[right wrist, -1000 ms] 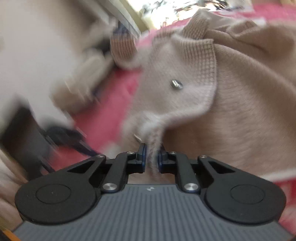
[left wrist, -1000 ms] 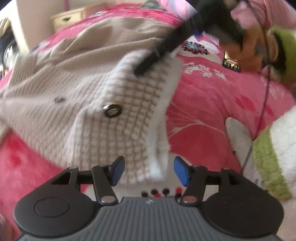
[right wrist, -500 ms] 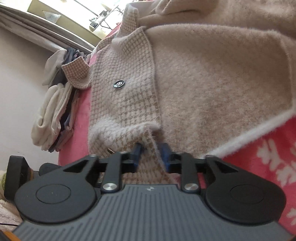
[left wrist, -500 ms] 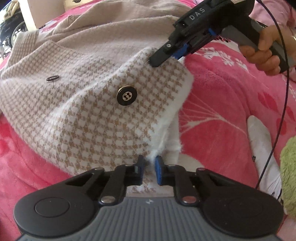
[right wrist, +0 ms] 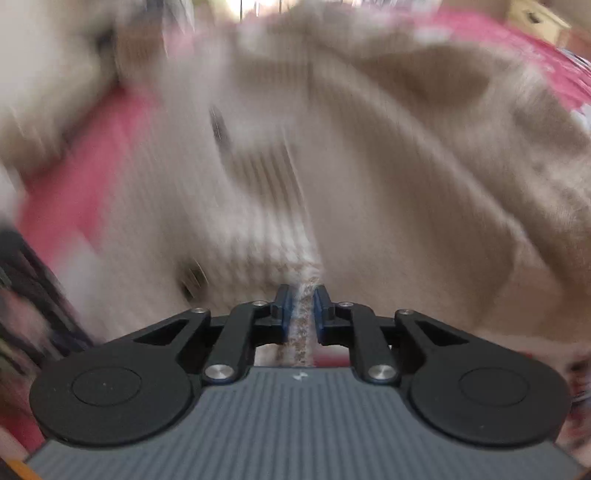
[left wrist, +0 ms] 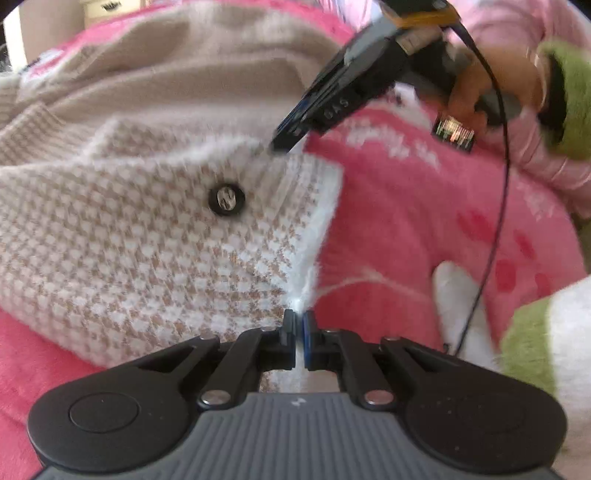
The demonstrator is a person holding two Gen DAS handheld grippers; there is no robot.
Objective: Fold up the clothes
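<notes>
A beige and white houndstooth cardigan [left wrist: 147, 240] with a black button [left wrist: 226, 198] lies on a pink blanket [left wrist: 406, 229]. My left gripper [left wrist: 298, 325] is shut on the cardigan's fluffy white front edge at its near corner. In the left wrist view my right gripper [left wrist: 284, 142], held by a hand [left wrist: 480, 85], points down onto the far corner of the same panel. In the blurred right wrist view the right gripper [right wrist: 303, 299] is closing, its jaws pressing a strip of knit edge of the cardigan [right wrist: 388, 184].
A black cable [left wrist: 498, 184] hangs from the right gripper across the blanket. A green and white plush sleeve [left wrist: 535, 343] sits at the right edge. A pale wooden drawer unit [right wrist: 539, 18] stands beyond the bed.
The left jaws closed from wide open onto the white edge. The right jaws widened slightly, then narrowed again on the knit edge, and its view swung and blurred. Both grippers sank toward the blanket.
</notes>
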